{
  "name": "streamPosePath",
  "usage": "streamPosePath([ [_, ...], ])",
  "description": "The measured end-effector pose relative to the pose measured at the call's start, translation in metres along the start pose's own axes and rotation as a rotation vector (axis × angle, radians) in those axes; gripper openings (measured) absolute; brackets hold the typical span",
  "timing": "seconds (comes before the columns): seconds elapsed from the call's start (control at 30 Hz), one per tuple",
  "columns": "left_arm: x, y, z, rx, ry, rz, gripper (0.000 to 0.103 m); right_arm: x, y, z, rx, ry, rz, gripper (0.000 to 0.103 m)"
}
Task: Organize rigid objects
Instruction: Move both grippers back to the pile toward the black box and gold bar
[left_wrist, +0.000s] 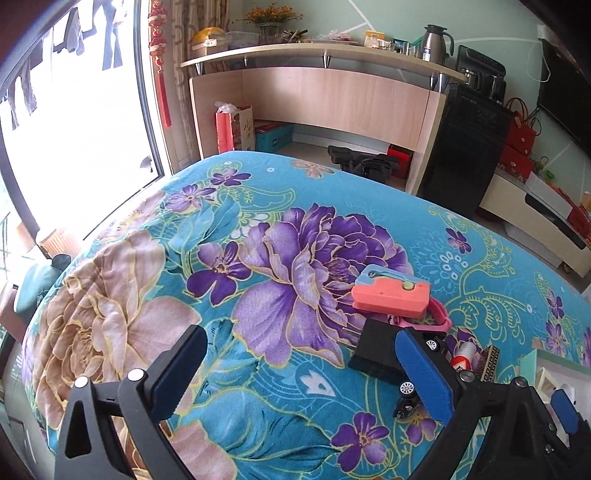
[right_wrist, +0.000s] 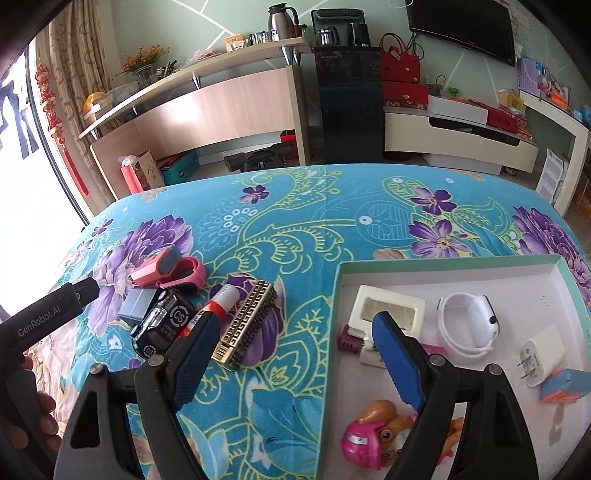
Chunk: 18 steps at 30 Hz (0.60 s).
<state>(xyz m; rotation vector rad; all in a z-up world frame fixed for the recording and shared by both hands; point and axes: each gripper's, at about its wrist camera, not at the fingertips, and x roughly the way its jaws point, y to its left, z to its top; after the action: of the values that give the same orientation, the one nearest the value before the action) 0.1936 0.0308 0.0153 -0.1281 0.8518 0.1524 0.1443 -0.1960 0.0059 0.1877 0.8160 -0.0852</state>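
Black plastic grippers wearing blue ribbed pads.
Silver screws are showing on the right gripper (right_wrist: 291, 354); "GenRobot.AI" is showing in white on the left gripper (left_wrist: 301, 373).

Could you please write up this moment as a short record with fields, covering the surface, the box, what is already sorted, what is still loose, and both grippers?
surface: floral blanket
box: shallow white box, on the blanket's right side
in box: white watch, white charger plug, pink toy figure, cream rectangular case
still loose: gold patterned case, black toy car, glue stick, pink watch
left hand-held gripper: open, beside the loose pile
right hand-held gripper: open, over the box's left edge, holding nothing
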Motion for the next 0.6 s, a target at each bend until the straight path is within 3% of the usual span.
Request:
streamPosePath([
  [0.3,0.010,0.028,0.001,-0.068,0.022,-0.003,0.103,0.013,0.030,-0.004,-0.063,0.002,0.013,0.085],
  [0.43,0.015,0.038,0.001,-0.103,0.032,-0.008,0.103,0.018,0.037,-0.006,-0.078,0.006,0.007,0.095],
  [0.6,0.019,0.048,0.002,-0.137,0.034,-0.021,0.103,0.018,0.043,-0.008,-0.086,0.006,0.024,0.095],
])
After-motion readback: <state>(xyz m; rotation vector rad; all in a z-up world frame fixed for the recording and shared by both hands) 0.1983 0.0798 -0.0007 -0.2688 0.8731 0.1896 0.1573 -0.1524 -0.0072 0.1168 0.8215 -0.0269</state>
